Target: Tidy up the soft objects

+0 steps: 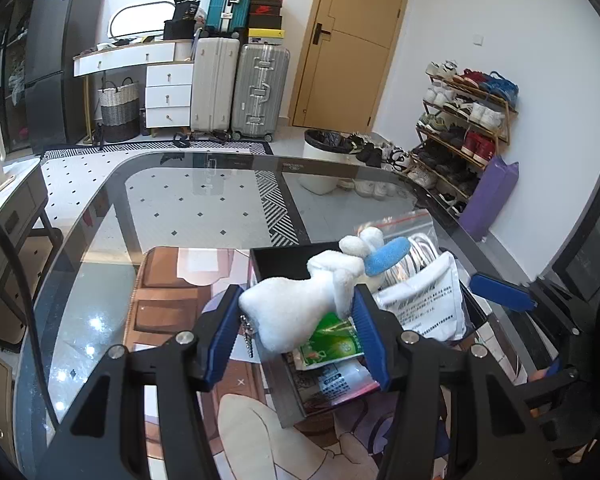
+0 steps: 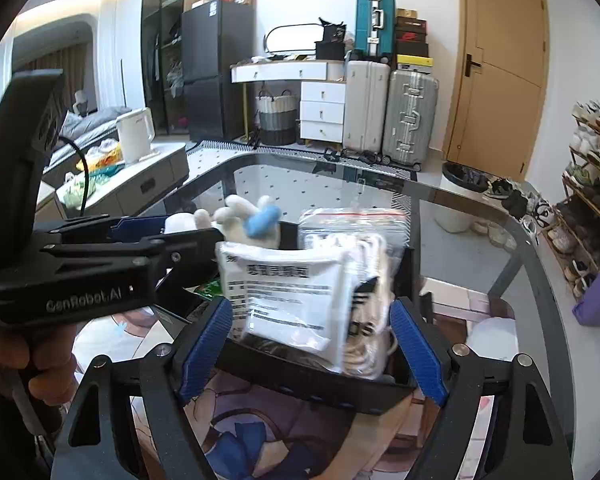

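Observation:
My left gripper (image 1: 296,300) is shut on a white plush toy (image 1: 300,304) with a blue part, holding it over the near left corner of a black box (image 1: 284,256). The plush also shows in the right wrist view (image 2: 244,216). The box holds a white printed pouch (image 2: 288,292), a green packet (image 1: 332,340) and a clear zip bag of white cables (image 2: 364,264). My right gripper (image 2: 312,332) is open, its blue fingers either side of the pouch at the box's near wall (image 2: 300,384). The left gripper (image 2: 148,236) reaches in from the left.
The box stands on a printed mat (image 1: 172,280) on a glass table (image 1: 180,200). A side table with a white kettle (image 2: 136,132) stands left. Suitcases (image 1: 240,84), a door, a bin (image 1: 324,160) and a shoe rack (image 1: 464,120) are beyond.

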